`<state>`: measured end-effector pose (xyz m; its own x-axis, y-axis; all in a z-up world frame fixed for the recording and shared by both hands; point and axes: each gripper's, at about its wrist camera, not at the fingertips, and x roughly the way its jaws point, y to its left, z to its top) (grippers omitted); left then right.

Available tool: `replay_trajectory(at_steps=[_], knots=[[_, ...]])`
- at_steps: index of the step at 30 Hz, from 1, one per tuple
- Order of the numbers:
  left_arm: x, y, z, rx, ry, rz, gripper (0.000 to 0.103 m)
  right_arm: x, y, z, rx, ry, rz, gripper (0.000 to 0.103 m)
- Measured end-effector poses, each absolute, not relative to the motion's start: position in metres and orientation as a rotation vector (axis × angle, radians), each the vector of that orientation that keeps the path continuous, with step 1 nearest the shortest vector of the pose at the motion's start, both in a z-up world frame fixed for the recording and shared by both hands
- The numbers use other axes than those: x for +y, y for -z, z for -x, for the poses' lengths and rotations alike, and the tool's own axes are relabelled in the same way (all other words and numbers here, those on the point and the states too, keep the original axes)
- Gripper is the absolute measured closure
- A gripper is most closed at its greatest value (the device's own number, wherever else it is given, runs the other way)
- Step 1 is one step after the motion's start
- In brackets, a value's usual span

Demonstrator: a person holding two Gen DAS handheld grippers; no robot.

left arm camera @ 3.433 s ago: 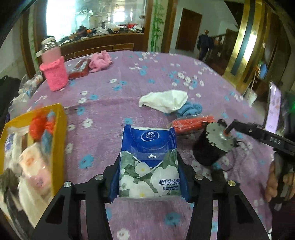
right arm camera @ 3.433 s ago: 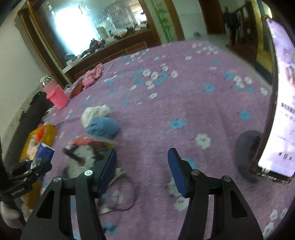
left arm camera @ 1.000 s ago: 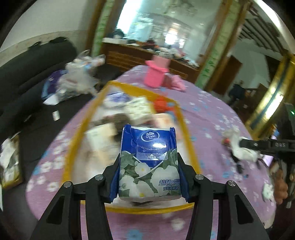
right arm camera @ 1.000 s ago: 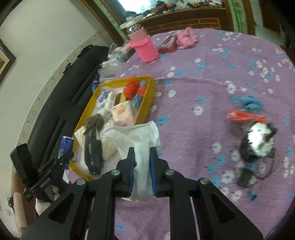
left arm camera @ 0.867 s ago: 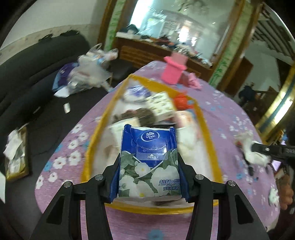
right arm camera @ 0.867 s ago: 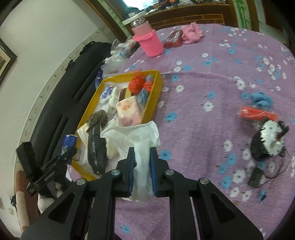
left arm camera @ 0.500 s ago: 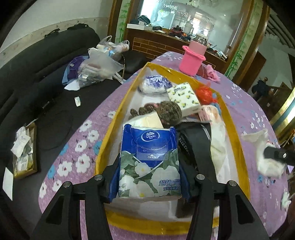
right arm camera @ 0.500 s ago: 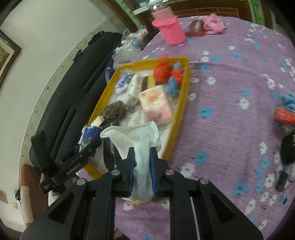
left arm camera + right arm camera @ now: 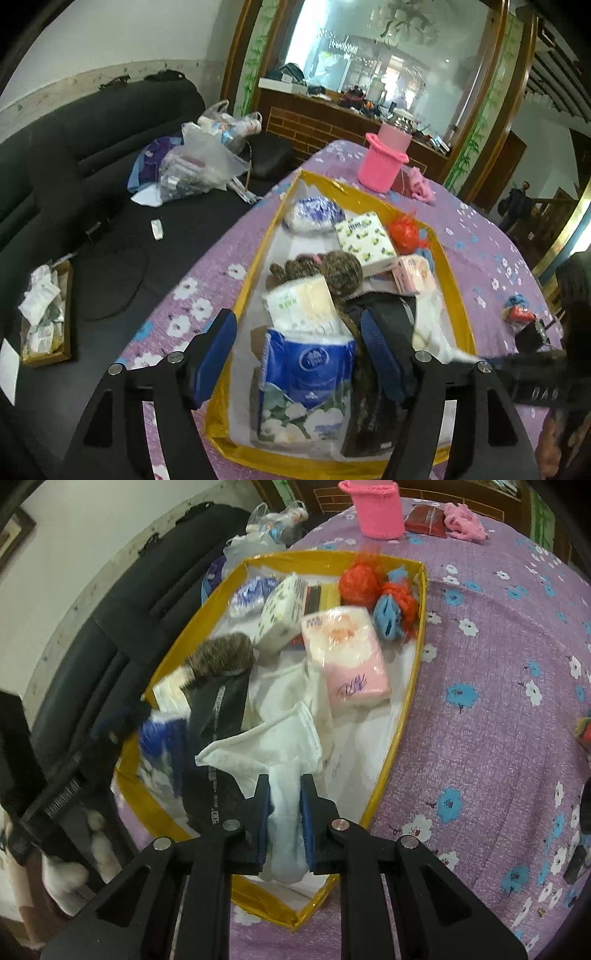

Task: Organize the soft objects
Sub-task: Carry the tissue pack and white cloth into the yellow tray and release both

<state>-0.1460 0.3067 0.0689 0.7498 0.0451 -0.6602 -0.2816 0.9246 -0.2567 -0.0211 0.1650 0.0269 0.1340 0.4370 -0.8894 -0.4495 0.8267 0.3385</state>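
The blue Vinda tissue pack (image 9: pixel 306 376) lies in the near end of the yellow box (image 9: pixel 251 273), on top of other packs. My left gripper (image 9: pixel 295 321) hovers over it, its jaws opening, and the pads stand clear of the pack on both sides. In the right wrist view my right gripper (image 9: pixel 284 781) pinches a white cloth (image 9: pixel 266 746) over the near part of the yellow box (image 9: pixel 402 716). Its jaws are just starting to open, with the cloth still between the pads. The left gripper (image 9: pixel 110 723) shows blurred at the box's left edge.
The box also holds a pink tissue pack (image 9: pixel 347 653), red and blue mesh balls (image 9: pixel 373 587), a furry brown item (image 9: pixel 221 653) and a black strap (image 9: pixel 218 716). A pink knitted cup (image 9: pixel 384 162) stands beyond it on the purple floral tablecloth (image 9: pixel 498 701). A black sofa (image 9: pixel 74 147) lies to the left.
The left jaws have spread and the blue tissue pack has dropped from them into the box. The right gripper has come lower over the box with the white cloth.
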Motion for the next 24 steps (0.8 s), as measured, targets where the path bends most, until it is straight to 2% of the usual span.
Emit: replay_trajectory(at_steps=[6, 9, 11, 12, 14, 16, 24], knots=[[0.298, -0.071, 0.147, 0.674, -0.228, 0.312, 0.023, 0.18, -0.017, 0.032, 1.29, -0.645, 0.128, 0.083], [0.29, -0.078, 0.149, 0.652, -0.311, 0.247, 0.014, 0.181, -0.022, 0.036, 1.271, -0.667, 0.136, 0.082], [0.283, -0.082, 0.148, 0.645, -0.366, 0.205, 0.008, 0.177, -0.032, 0.042, 1.234, -0.696, 0.126, 0.075], [0.279, -0.084, 0.149, 0.641, -0.386, 0.185, 0.008, 0.174, -0.038, 0.045, 1.208, -0.705, 0.122, 0.072], [0.27, -0.085, 0.148, 0.64, -0.416, 0.152, 0.008, 0.163, -0.051, 0.051, 1.151, -0.702, 0.11, 0.059], [0.26, -0.085, 0.147, 0.647, -0.434, 0.123, 0.008, 0.154, -0.062, 0.053, 1.099, -0.683, 0.106, 0.056], [0.213, -0.089, 0.137, 0.693, -0.418, 0.04, 0.008, 0.106, -0.074, 0.057, 1.05, -0.604, 0.036, 0.056]])
